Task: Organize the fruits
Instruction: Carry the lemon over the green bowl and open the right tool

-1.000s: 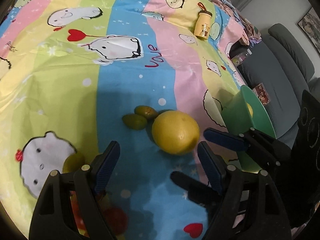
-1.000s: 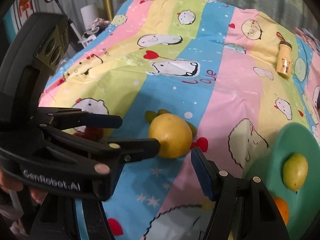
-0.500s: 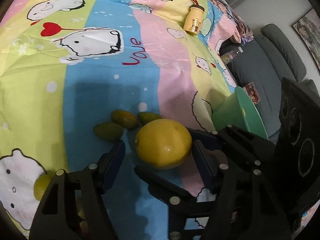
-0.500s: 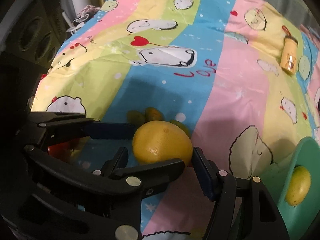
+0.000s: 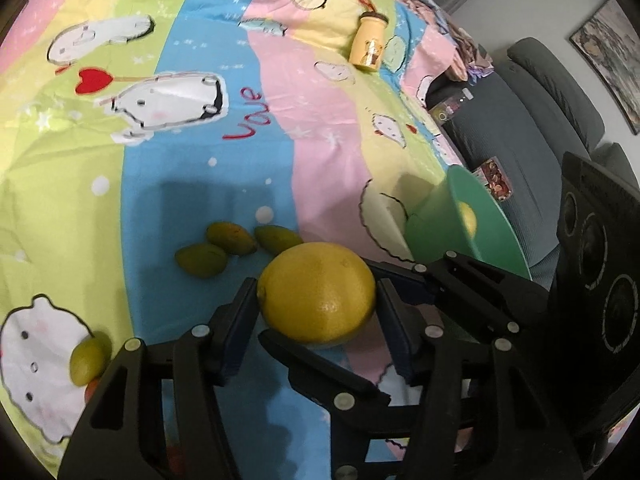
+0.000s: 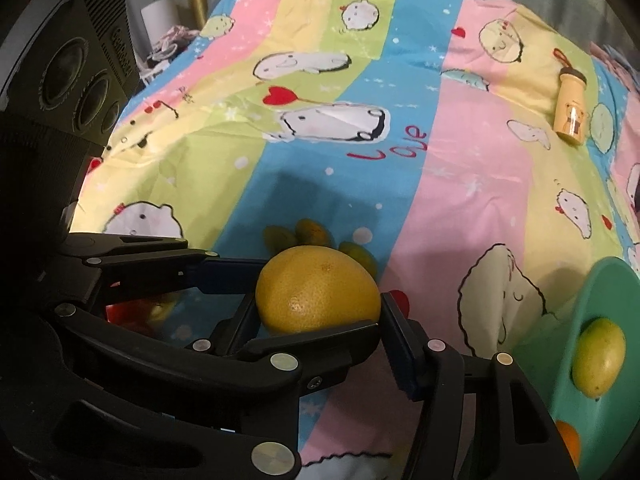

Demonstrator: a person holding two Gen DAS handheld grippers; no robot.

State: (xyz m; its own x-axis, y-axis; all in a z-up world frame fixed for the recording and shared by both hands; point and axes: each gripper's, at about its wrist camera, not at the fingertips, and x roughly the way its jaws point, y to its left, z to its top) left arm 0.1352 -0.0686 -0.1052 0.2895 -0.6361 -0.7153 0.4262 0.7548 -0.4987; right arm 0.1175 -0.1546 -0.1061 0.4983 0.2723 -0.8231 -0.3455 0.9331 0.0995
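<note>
Presently both claws bracket one big yellow citrus fruit (image 5: 317, 293) on the striped cartoon-print cloth (image 5: 248, 168); whether a bed or a worktop lies under it I cannot tell.

Left claw (image 5: 316, 320): jaws closing, the fruit between them. Blue pads (image 5: 236, 330) stand at the fruit's two flanks, touching or a hair off; the left wrist view does not settle which.

Right claw (image 6: 320, 320): jaws closing too, the same fruit between. Its right pad (image 6: 394, 340) sits against the fruit's right side; the other finger is partly hidden behind the left claw's arm, which crosses under the fruit in the right wrist view. Firm pressure: cannot tell.

Fruit position: resting on the cloth where the blue stripe meets the pink one, low in both views, close to the cameras.

Just behind it, three small green-yellow fruits (image 5: 234, 238) in a cluster, near but apart from it. Another small green fruit (image 5: 86, 360) lies well off to the left, with something red-orange beside it.

To the right, a green bowl (image 6: 600, 320), tilted in view, with a yellow-green fruit (image 6: 598, 362) inside and an orange one (image 6: 568, 440) at the lower edge.

Far side of the cloth: a small yellow bottle (image 5: 370, 48) lying down. Grey sofa (image 5: 532, 120) beyond the cloth's right edge.
</note>
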